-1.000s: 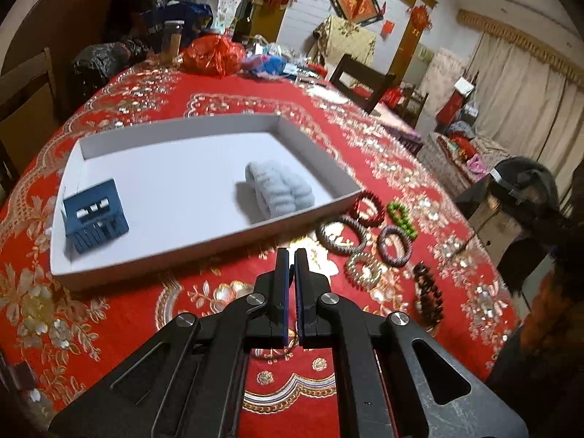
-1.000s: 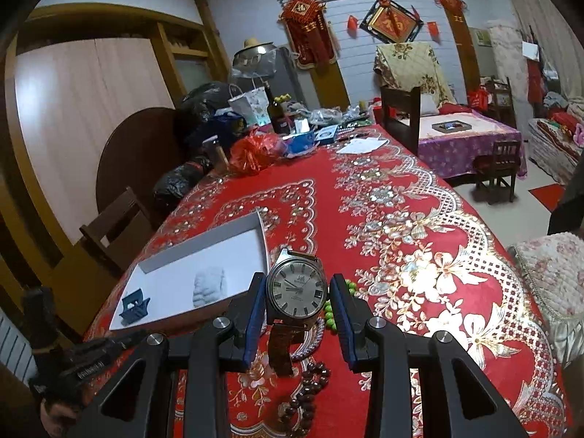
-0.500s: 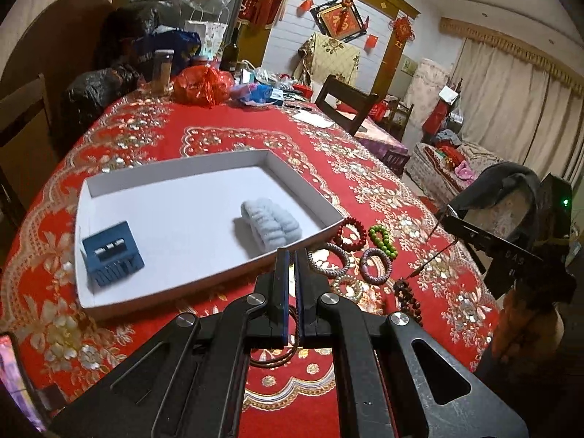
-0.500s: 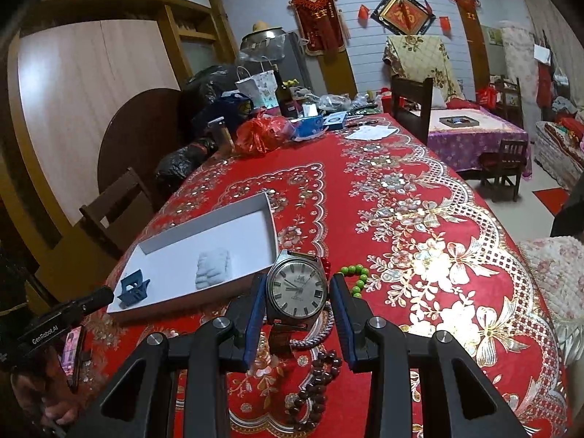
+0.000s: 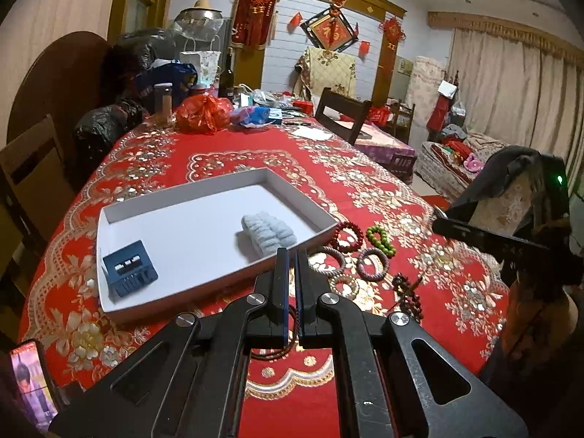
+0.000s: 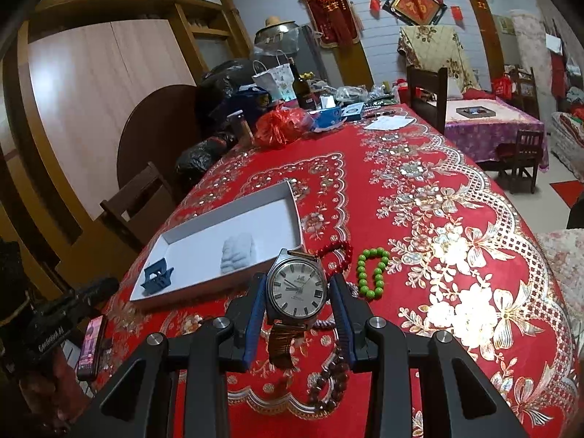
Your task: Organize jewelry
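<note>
The right tongs (image 6: 297,297) are gripping the wristwatch (image 6: 296,289) by its case, lifted clear for carrying to the white tray (image 6: 204,235). The left tongs (image 5: 291,284) are pinching a thin dark cord bracelet (image 5: 281,346) dangling above the tabletop (image 5: 328,168).

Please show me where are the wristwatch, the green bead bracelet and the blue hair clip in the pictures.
wristwatch (image 6: 296,289): right wrist view, centre of the dial.
green bead bracelet (image 6: 378,289): right wrist view, a bead on its right side.
blue hair clip (image 5: 129,268): left wrist view, middle of its top face.
</note>
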